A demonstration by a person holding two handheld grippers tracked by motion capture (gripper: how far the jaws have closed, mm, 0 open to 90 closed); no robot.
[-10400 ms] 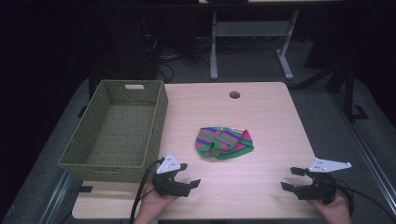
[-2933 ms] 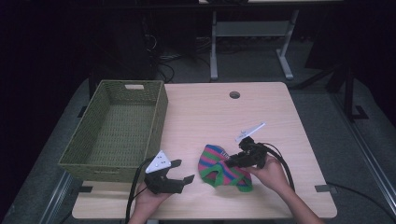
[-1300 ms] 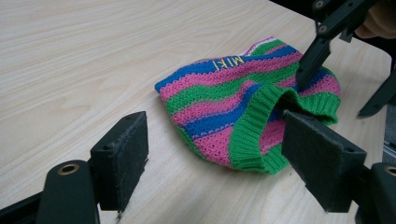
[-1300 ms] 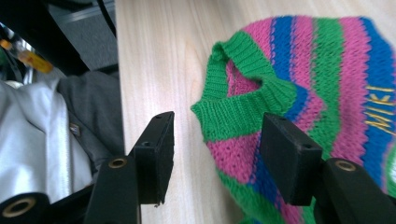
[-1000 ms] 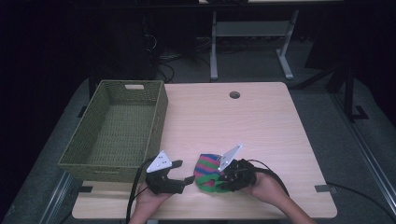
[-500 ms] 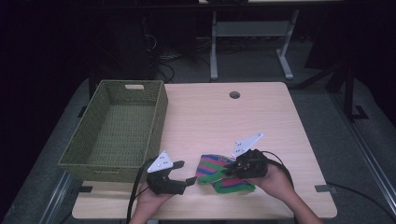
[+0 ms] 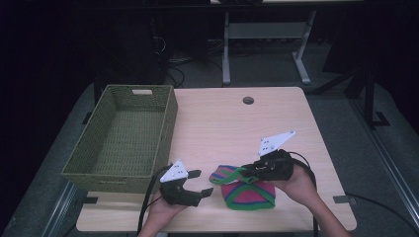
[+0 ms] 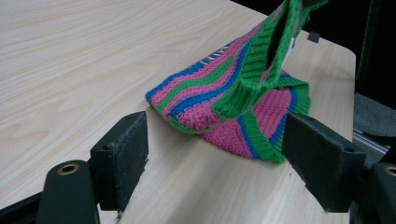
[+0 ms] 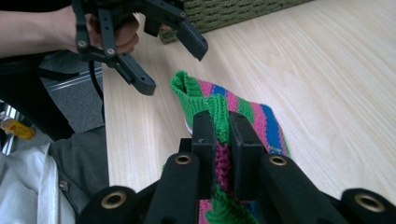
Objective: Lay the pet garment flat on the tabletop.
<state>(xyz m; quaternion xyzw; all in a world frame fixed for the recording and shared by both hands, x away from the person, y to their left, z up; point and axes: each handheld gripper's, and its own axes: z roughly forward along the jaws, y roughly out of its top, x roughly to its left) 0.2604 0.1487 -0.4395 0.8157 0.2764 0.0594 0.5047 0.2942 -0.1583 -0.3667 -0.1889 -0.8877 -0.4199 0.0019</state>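
A knitted hat (image 7: 247, 191) with pink, green and blue stripes lies near the front edge of the table (image 7: 237, 123). My right gripper (image 7: 245, 172) is shut on the hat's green rim (image 9: 219, 109) and holds that edge up off the table, so the knit stretches upward (image 8: 261, 60). My left gripper (image 7: 203, 181) rests just left of the hat, open, and its jaws frame the hat's low end (image 8: 205, 116) without touching it. The right gripper view also takes in the left gripper (image 9: 173, 67) and the hand holding it.
A green woven basket (image 7: 168, 123) stands empty at the table's left side, close behind the left gripper. A round cable hole (image 7: 248, 100) sits near the far edge. Dark floor and desk legs lie beyond the table.
My right gripper has risen and moved right with the hat's rim in it, lifting that edge. The left gripper has stayed where it was.
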